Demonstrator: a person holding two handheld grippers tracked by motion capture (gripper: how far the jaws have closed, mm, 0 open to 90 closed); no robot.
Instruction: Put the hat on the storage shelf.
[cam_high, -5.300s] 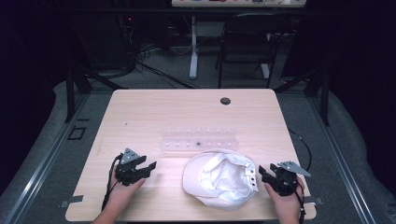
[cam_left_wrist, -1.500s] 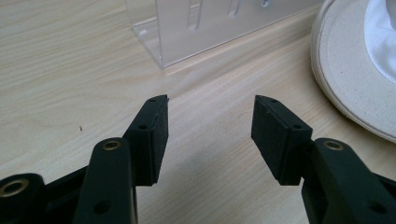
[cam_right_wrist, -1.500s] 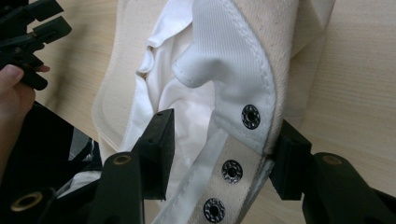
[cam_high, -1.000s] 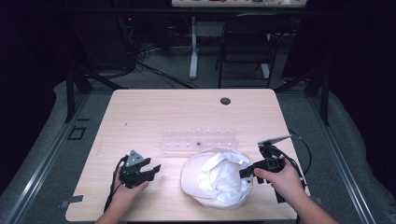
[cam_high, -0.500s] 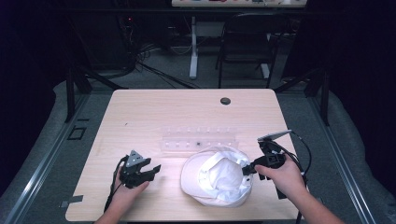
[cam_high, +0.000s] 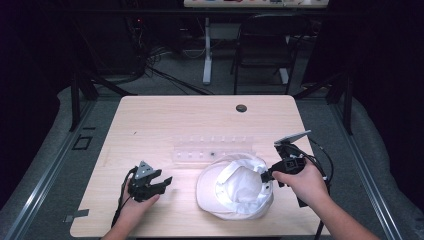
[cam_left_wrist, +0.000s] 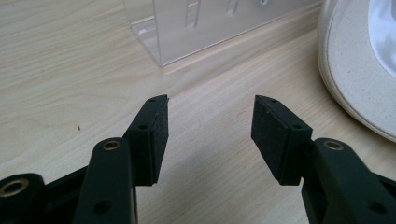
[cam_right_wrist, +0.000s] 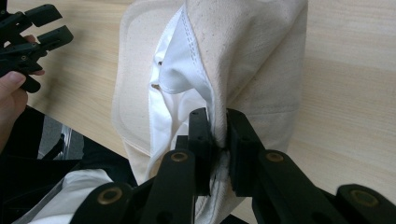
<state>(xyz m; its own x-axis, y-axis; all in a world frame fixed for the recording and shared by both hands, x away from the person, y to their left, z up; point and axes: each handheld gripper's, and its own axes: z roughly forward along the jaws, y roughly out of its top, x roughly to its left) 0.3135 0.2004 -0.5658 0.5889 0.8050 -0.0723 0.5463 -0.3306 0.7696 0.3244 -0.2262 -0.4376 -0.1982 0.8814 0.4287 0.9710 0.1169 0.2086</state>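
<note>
A cream cloth hat (cam_high: 235, 192) with a white lining lies upside down near the table's front edge. My right gripper (cam_high: 266, 176) is shut on the hat's right edge and holds that fold of fabric a little above the table. In the right gripper view the jaws (cam_right_wrist: 215, 119) pinch the cream cloth (cam_right_wrist: 243, 51) tightly between the pads. To the left of the hat, my left gripper (cam_high: 162, 181) rests low over the wood, open, with nothing between its jaws (cam_left_wrist: 209, 100). The hat's brim (cam_left_wrist: 359, 70) lies just to its right.
A clear plastic rack (cam_high: 212, 149) lies just behind the hat, close ahead of the left gripper (cam_left_wrist: 196, 23). A dark round grommet (cam_high: 241, 108) sits near the far edge of the wooden table (cam_high: 165, 120). A chair and cables stand beyond the table.
The right gripper has shut on the hat's right edge and risen slightly, pulling the fabric up. The left gripper has stayed where it was.
</note>
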